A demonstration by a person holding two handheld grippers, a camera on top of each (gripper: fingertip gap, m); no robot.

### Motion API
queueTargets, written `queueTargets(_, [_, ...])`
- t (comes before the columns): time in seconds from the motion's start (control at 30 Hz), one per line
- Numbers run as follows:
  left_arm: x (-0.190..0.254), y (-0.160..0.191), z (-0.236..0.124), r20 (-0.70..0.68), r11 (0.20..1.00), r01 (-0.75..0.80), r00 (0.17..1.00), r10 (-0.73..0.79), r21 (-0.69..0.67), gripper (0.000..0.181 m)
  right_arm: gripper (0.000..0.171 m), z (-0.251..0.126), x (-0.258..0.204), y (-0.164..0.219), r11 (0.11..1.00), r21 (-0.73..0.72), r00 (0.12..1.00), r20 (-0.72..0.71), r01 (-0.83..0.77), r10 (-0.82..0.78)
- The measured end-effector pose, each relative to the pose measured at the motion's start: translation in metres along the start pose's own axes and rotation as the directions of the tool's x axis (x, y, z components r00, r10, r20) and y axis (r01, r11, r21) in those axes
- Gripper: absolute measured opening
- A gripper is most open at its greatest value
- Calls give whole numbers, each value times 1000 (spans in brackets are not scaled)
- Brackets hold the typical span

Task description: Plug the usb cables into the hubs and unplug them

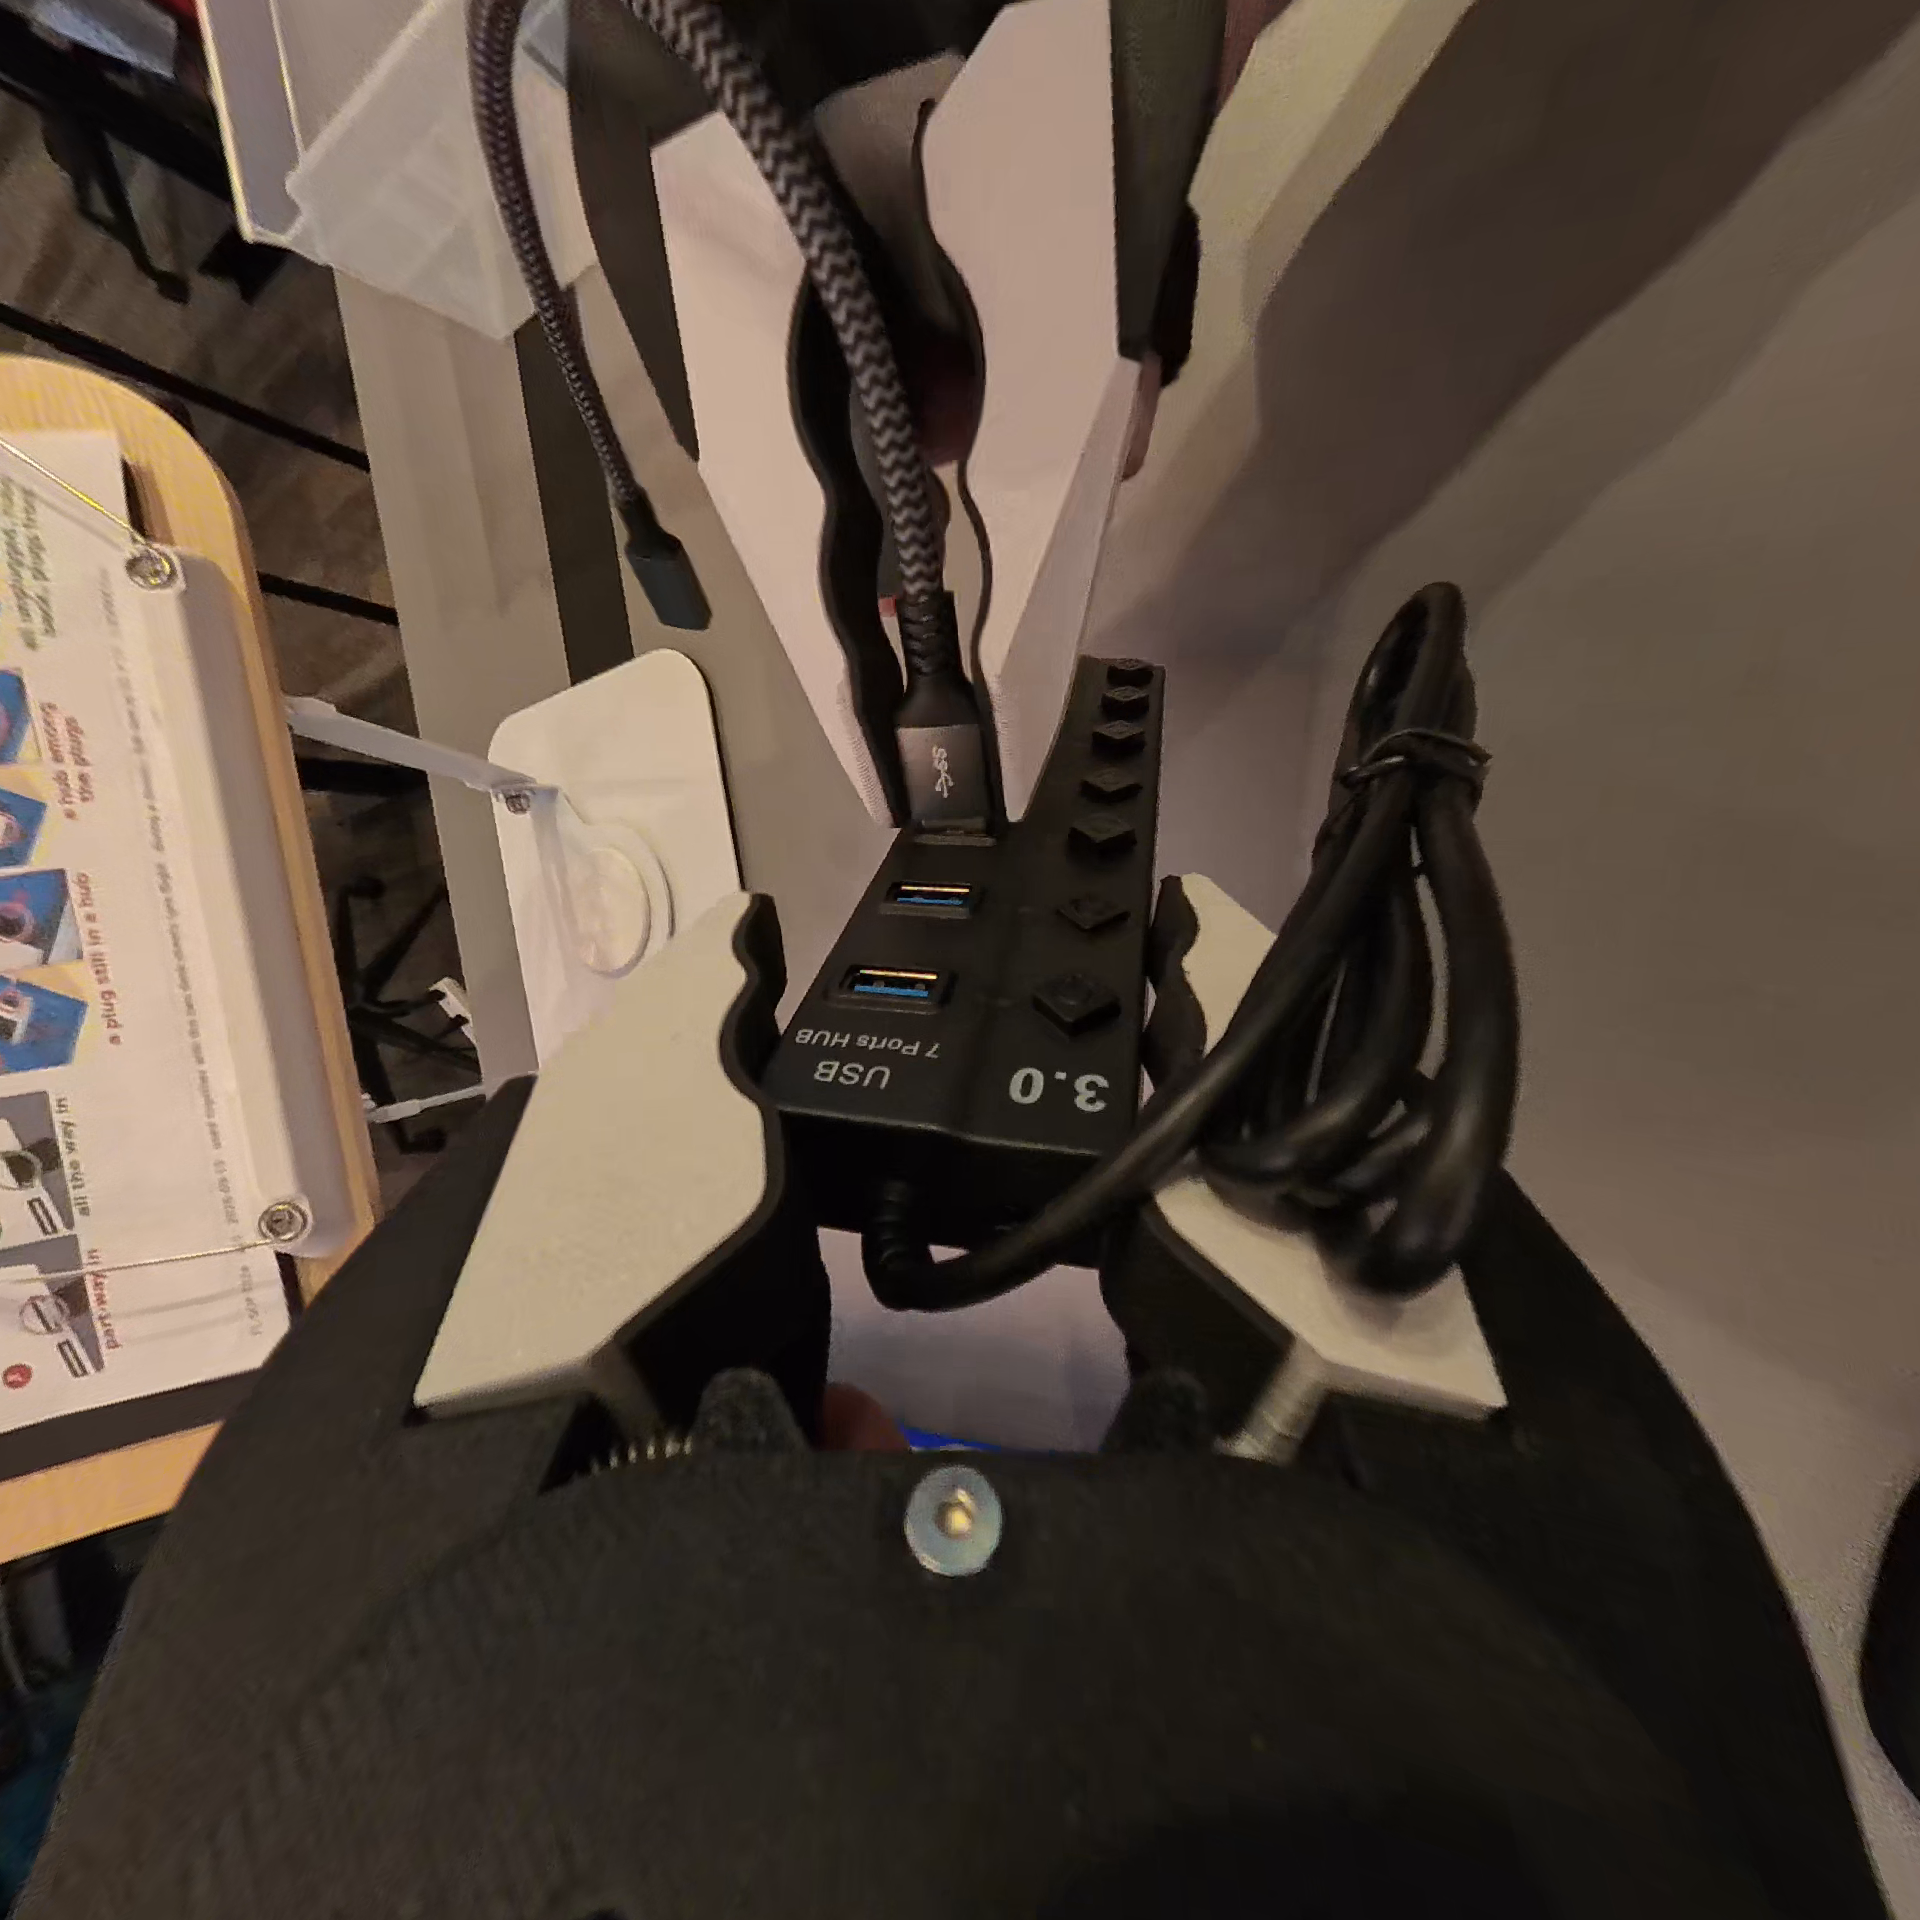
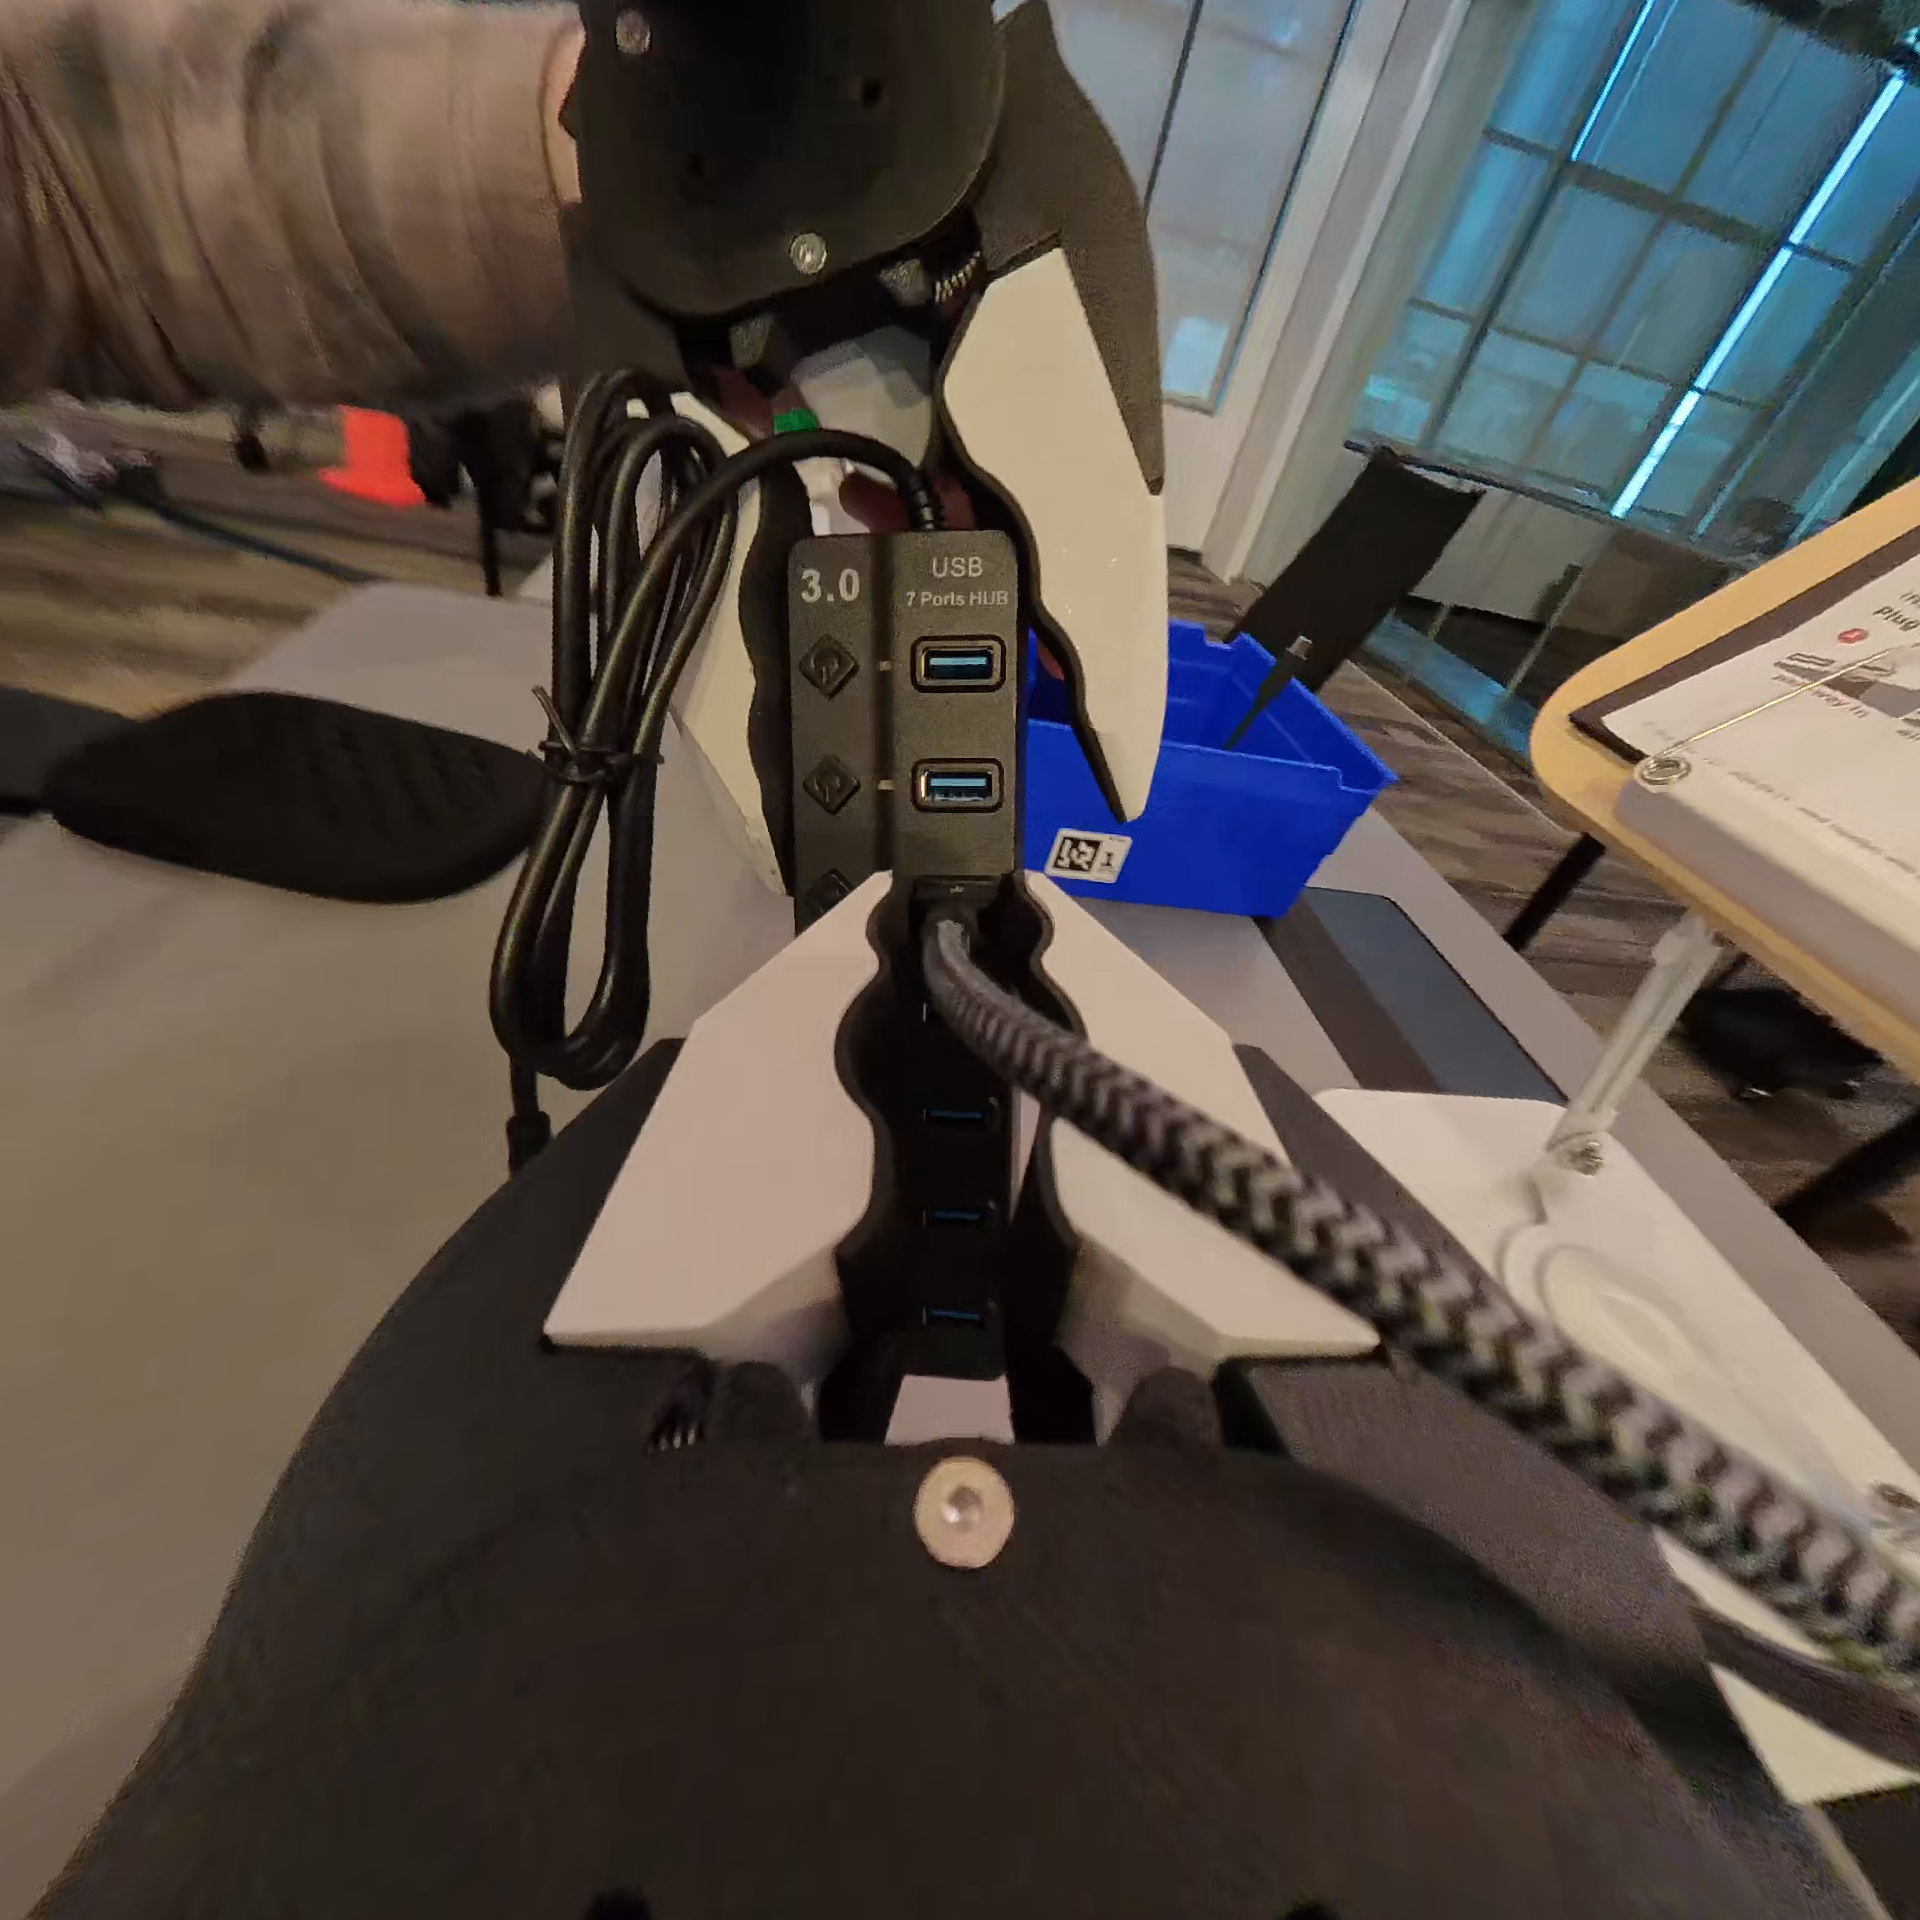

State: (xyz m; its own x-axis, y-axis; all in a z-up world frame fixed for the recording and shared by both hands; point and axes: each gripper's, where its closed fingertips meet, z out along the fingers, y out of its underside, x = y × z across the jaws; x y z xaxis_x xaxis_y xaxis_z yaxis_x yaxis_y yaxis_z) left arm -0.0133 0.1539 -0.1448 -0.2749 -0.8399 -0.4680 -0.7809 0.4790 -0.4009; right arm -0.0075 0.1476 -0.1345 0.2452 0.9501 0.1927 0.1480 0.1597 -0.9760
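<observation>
The left gripper [image 1: 961,1039] clamps the black seven-port hub [image 1: 966,997] aloft; the right gripper [image 2: 951,935] pinches the braided grey cable's metal plug [image 1: 940,774] seated in the third port. A skewed pull could jam the plug or twist the hub loose.

Left gripper [image 1: 961,997]: black printed body with pale grey finger plates, jaws clamped on both long sides of the black USB hub [image 1: 997,977], near its printed end.
Left gripper from the right wrist view [image 2: 935,727]: it comes in from the top of the picture, pointing toward the camera; one pale finger [image 2: 1049,520] lies along the hub's side.
Right gripper [image 2: 951,935]: same black-and-grey build, facing the left one head-on, tips nearly together around the grey plug [image 1: 940,769] of the braided cable.
Arm: a grey sleeve [image 2: 260,197] shows behind the left gripper.
</observation>
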Motion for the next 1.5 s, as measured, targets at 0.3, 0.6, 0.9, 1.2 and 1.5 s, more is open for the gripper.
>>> queueTargets(0.3, [-12,2,-1,-7,994,102,995,-102,28,65,14,0,12,-5,978,-72,965,-163,194,-203])
queueTargets(0.6, [-9,-5,-8,12,994,81,997,-82,73,66,14,-4,6,-16,999,39,997,-65,32,-29])
queueTargets(0.9, [-6,-10,-6,35,999,-12,999,10,48,64,15,-10,1,-14,996,63,997,47,-68,65])
queueTargets(1.2, [-14,-3,-12,-8,996,79,997,-79,51,67,15,-4,9,-21,944,-130,924,-201,304,-325])
queueTargets(1.5, [-9,4,-14,-13,997,77,997,-77,15,65,14,1,7,-19,942,-169,929,-189,288,-318])
